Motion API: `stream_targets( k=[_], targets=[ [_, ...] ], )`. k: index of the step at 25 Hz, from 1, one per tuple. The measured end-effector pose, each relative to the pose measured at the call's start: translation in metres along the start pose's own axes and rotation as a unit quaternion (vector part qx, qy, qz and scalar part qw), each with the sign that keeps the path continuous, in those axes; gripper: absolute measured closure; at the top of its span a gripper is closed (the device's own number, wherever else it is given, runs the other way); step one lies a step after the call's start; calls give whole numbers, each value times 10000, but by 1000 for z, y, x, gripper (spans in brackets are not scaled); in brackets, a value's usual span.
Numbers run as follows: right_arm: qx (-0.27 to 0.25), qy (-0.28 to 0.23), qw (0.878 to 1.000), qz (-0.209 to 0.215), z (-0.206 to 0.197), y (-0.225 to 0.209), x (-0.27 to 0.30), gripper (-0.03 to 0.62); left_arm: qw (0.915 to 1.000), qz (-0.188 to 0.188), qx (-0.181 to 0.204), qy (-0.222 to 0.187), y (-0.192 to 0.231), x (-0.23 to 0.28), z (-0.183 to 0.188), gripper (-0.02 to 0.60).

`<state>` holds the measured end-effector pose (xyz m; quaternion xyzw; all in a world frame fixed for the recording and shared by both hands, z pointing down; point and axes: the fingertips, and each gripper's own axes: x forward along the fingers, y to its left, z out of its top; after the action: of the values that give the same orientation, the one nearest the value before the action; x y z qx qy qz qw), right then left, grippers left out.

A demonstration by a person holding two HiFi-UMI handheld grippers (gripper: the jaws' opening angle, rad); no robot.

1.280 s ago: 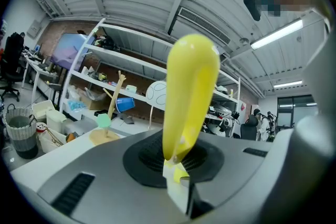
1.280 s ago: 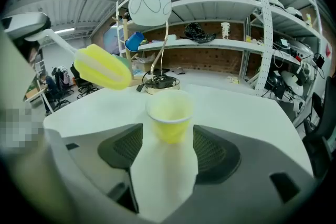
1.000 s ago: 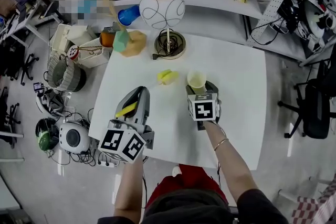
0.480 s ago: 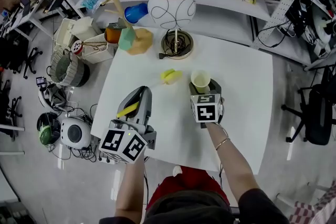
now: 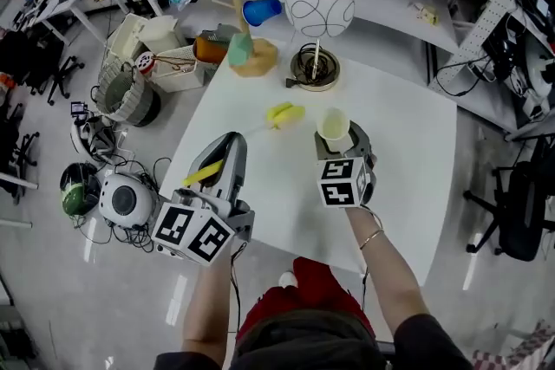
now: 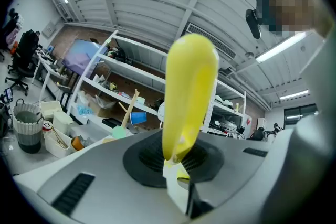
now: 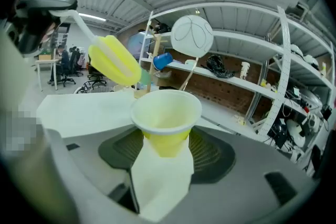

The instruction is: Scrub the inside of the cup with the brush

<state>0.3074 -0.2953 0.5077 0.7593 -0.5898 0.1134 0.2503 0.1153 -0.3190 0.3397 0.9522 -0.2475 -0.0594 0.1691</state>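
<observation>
Left claw (image 5: 228, 148) pinching yellow brush (image 5: 206, 173), right claw (image 5: 342, 138) clamped on cup (image 5: 333, 125), brush head (image 5: 283, 113) seemingly apart from cup

White table (image 5: 408, 160), globe lamp (image 5: 320, 6) on brass base (image 5: 314, 70) at its far edge, wooden stand (image 5: 253, 58) just beside it, grey basket (image 5: 130, 104) on the floor (image 5: 52, 290), shelf (image 5: 390, 0) behind.

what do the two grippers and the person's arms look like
The left gripper and right gripper are grey plastic shells with pale jaws and dark ribbed oval pads behind them. Each carries a cube with black-and-white square markers. The right wrist wears a thin bracelet, with a dark short sleeve higher up.
</observation>
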Motion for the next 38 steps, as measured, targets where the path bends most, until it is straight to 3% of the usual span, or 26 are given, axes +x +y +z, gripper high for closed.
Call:
stream_targets(
  k=[7,16,30,34,38],
  targets=[
    [-730,-333,9967,80,30,45,-37,313,9990,9,-152,-413,-6,-67,33,543],
    [-1645,-401,9855,129,42,103,-71,314,9969,-47,-369,-700,-8,-144,55,544],
    [-2824,-512,9575,275,47,184,-100,315,9972,132,-609,-424,0,-200,32,545],
    [-3172,-641,9455,349,48,205,-110,315,9978,206,-556,-300,5,-206,23,545],
    [-3407,-693,9362,517,46,219,-118,315,9995,36,-324,-37,2,-203,12,545]
  ],
)
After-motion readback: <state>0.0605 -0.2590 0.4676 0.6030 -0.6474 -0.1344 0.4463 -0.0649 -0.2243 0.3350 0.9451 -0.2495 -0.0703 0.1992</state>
